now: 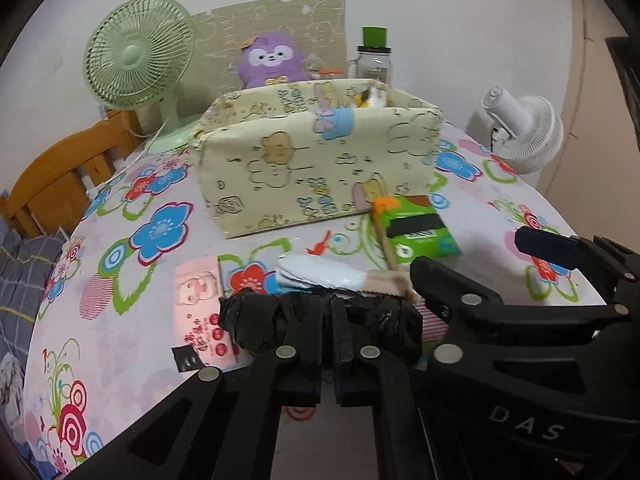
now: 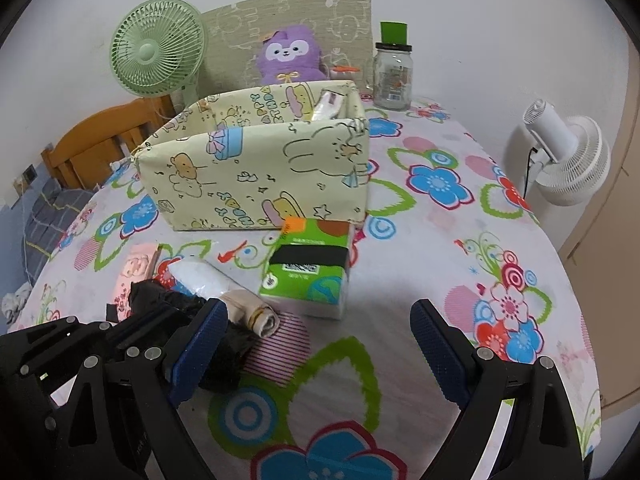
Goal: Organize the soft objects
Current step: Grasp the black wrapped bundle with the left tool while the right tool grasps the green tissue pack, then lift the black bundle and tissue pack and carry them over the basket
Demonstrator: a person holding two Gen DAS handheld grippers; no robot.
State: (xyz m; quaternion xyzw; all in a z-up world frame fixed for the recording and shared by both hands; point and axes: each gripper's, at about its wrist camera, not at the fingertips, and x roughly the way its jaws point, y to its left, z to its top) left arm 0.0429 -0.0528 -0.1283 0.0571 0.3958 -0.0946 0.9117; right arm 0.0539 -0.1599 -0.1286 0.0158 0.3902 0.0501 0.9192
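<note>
My left gripper [image 1: 329,310] is shut on a crumpled black plastic bag [image 1: 260,320], low over the flowered tablecloth [image 1: 132,364]. In the right wrist view the same bag [image 2: 160,298] shows at the lower left, beside that gripper. The right gripper [image 2: 320,340] stands open and holds nothing; its left pad is close to a cream rolled bag with a rubber band [image 2: 256,314]. A white tissue pack [image 2: 200,276] and a green tissue pack [image 2: 308,268] lie just beyond. Behind them is a yellow cartoon-print fabric box [image 2: 260,168] with a few items inside.
A pink packet [image 1: 200,304] lies left of the black bag. A purple plush [image 2: 288,54], a green fan [image 2: 156,50] and a glass jar [image 2: 394,76] stand behind the box. A white fan [image 2: 568,160] stands beyond the table's right edge and a wooden chair [image 1: 60,184] at its left.
</note>
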